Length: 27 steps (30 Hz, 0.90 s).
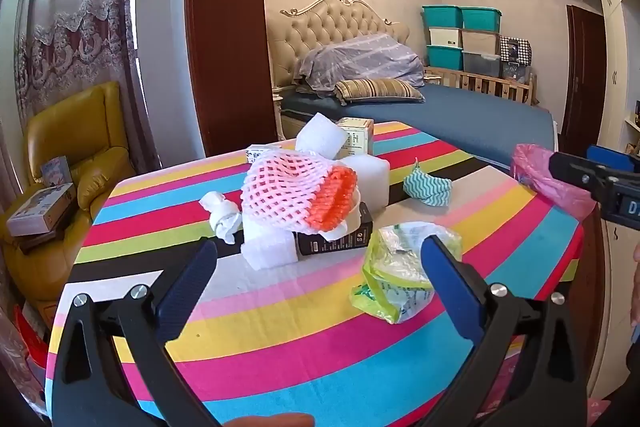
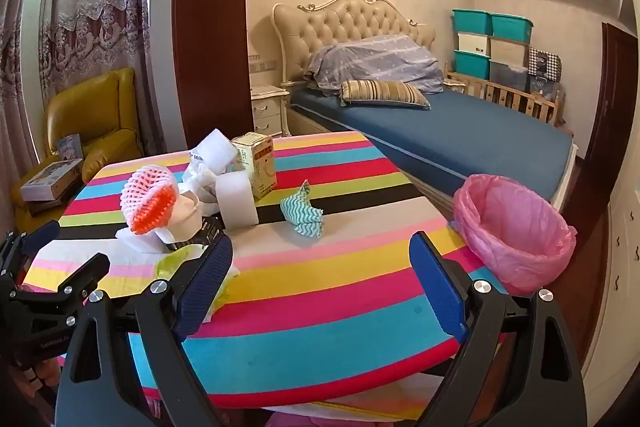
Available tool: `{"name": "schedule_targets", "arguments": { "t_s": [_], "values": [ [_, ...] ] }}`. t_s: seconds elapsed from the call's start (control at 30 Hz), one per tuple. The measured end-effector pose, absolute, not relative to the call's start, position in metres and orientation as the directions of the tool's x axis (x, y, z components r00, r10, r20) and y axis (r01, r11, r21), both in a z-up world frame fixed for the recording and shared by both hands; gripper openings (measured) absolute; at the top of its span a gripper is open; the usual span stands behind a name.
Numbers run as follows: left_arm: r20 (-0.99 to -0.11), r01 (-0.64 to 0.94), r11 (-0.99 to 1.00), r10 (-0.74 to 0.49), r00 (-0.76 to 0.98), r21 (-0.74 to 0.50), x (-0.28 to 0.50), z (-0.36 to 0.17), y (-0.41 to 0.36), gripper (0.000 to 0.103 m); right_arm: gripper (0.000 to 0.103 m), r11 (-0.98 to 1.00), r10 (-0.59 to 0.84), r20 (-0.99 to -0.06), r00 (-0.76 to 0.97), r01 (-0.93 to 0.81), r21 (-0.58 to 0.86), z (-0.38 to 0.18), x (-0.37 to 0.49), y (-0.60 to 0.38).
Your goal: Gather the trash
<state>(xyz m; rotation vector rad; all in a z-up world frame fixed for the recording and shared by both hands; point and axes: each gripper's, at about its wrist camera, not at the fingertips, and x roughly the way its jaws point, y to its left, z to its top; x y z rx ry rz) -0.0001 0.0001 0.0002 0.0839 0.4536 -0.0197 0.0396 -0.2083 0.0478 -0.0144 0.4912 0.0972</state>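
Left gripper (image 1: 320,279), gaping wide and empty, is hovering nearer the crumpled wrapper (image 1: 400,275), lying just right of centre; right gripper (image 2: 320,283) likewise empty, facing bin (image 2: 516,231).

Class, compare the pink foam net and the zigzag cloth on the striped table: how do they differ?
The foam net is pink open mesh; the cloth is solid teal-and-white zigzag. The net is bigger and sits on the pile of boxes and foam; the cloth lies alone, crumpled, on the table. Neither is held.
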Motion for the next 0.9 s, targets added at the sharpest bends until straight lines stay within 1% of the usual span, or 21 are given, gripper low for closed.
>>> {"name": "schedule_targets", "arguments": {
  "t_s": [0.17, 0.33, 0.9],
  "values": [
    [-0.435, 0.027, 0.996, 0.011, 0.901, 0.081, -0.001, 0.0, 0.001, 0.099, 0.085, 0.995, 0.084, -0.475, 0.876, -0.096, -0.002, 0.048, 0.039, -0.207],
    [-0.448, 0.028, 0.997, 0.007, 0.894, 0.072, 0.003, 0.0, -0.005, 0.099, 0.085, 0.995, 0.092, -0.473, 0.876, -0.104, 0.001, 0.044, 0.056, -0.199],
    [-0.467, 0.027, 0.999, -0.007, 0.884, 0.035, 0.007, -0.002, 0.005, 0.099, 0.085, 0.995, 0.092, -0.466, 0.88, -0.105, 0.0, 0.046, 0.053, -0.197]
  ]
}}
